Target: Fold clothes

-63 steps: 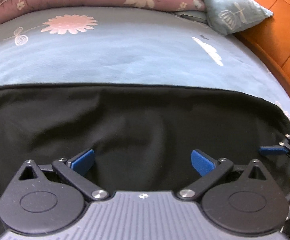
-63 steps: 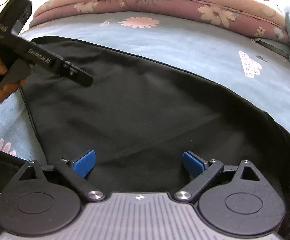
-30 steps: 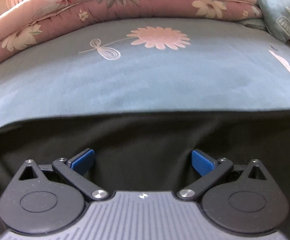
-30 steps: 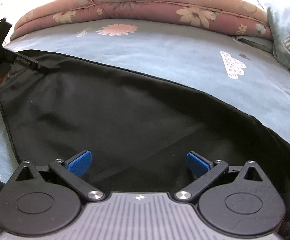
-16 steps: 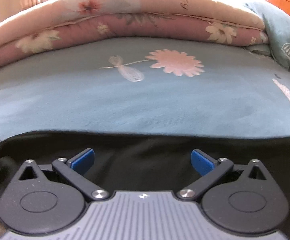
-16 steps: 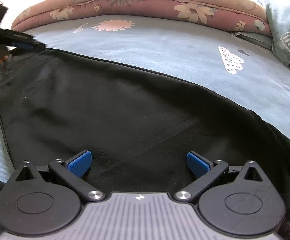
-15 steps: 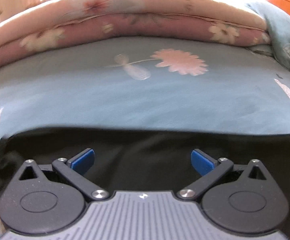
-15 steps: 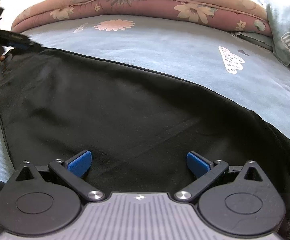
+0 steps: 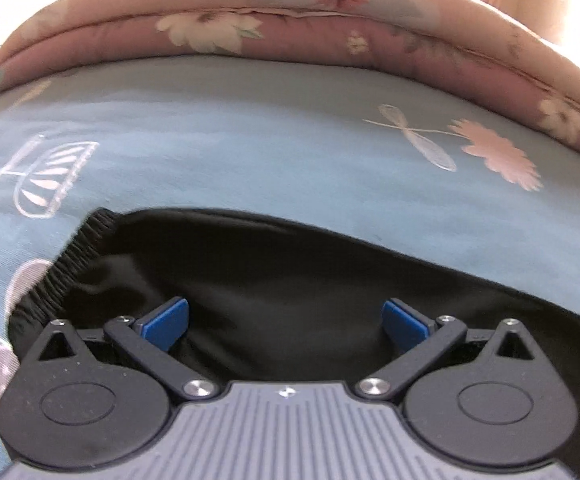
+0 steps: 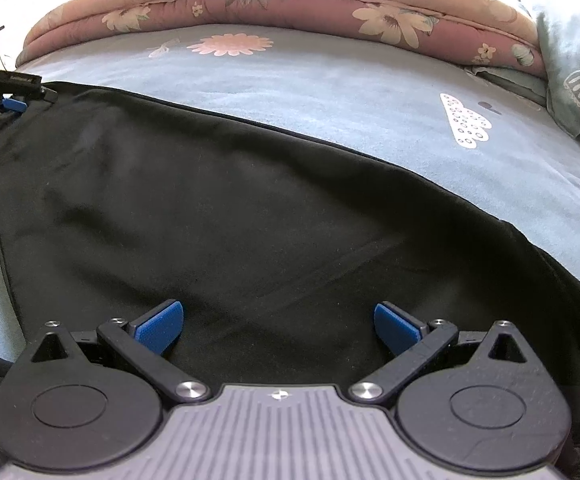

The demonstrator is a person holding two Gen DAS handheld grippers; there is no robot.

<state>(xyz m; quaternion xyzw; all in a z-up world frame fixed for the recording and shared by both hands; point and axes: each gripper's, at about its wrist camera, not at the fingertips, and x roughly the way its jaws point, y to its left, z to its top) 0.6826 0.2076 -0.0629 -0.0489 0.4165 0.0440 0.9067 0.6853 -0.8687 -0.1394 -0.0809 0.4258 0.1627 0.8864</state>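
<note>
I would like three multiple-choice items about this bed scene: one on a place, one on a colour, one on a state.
1. Where does the black garment lie?
A. on the blue bedsheet
B. on a wooden floor
C. inside a basket

2. What colour are the pads of the right hand-held gripper?
A. red
B. blue
C. white

3. How is the left hand-held gripper?
A. shut on the garment
B. shut on nothing
C. open over the garment

Answers: 1 A, the sheet shows all around the garment; 2 B, both pads are blue; 3 C, its pads stand wide apart above black cloth, near the gathered waistband.
</note>
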